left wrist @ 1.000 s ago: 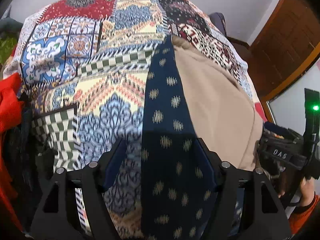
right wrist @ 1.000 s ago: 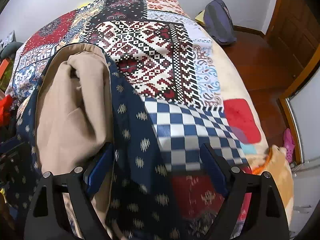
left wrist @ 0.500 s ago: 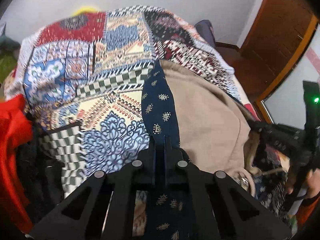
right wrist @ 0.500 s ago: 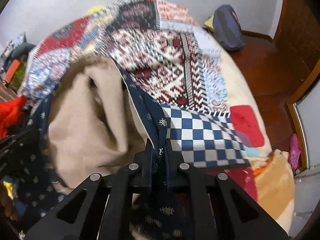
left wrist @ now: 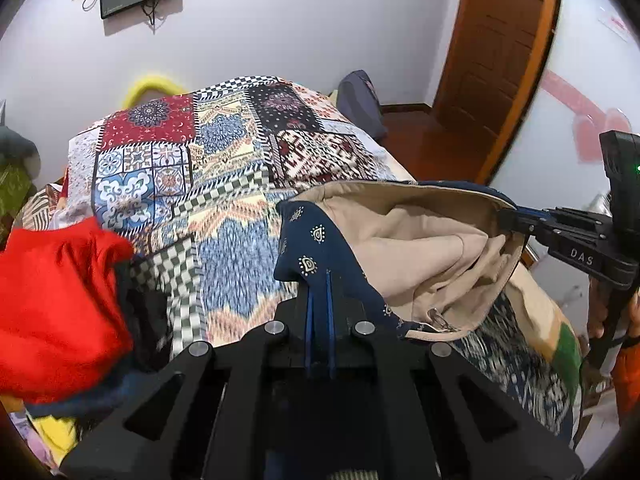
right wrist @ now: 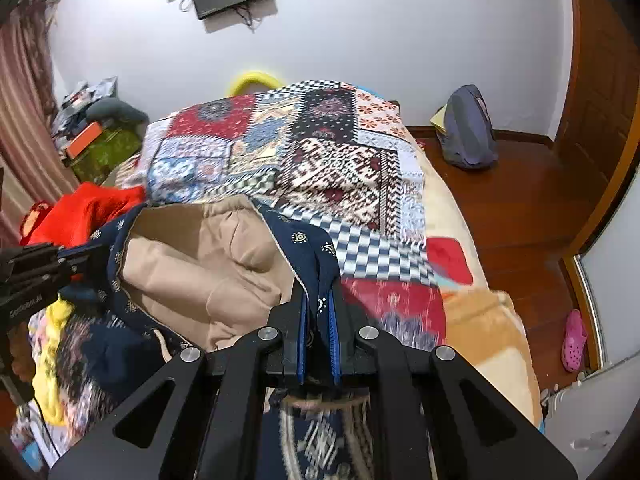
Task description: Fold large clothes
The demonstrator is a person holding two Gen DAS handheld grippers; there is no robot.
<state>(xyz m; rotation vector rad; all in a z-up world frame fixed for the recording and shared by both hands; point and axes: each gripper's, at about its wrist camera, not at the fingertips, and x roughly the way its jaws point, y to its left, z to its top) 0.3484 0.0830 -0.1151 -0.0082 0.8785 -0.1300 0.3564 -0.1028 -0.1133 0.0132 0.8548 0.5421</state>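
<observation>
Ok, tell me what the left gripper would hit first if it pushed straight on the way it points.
Apart from the navy patterned garment the left gripper already pinches, probably the patchwork bedspread lying beyond its tips; depth through the fisheye is hard to judge.

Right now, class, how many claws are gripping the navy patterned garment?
2. The left claw pinches the navy garment at its left edge; the right claw pinches the opposite edge, with the beige lining between them.

Navy patterned cloth garment (right wrist: 304, 240) with matt beige fabric lining, printed patchwork cotton bedspread (right wrist: 340, 168), fuzzy tan fleece blanket (right wrist: 488, 328), matt black plastic tool (right wrist: 319, 320), blue rubbery pads (right wrist: 333, 320), glossy reddish wooden floor (right wrist: 520, 208), varnished wooden door (left wrist: 492, 52)
</observation>
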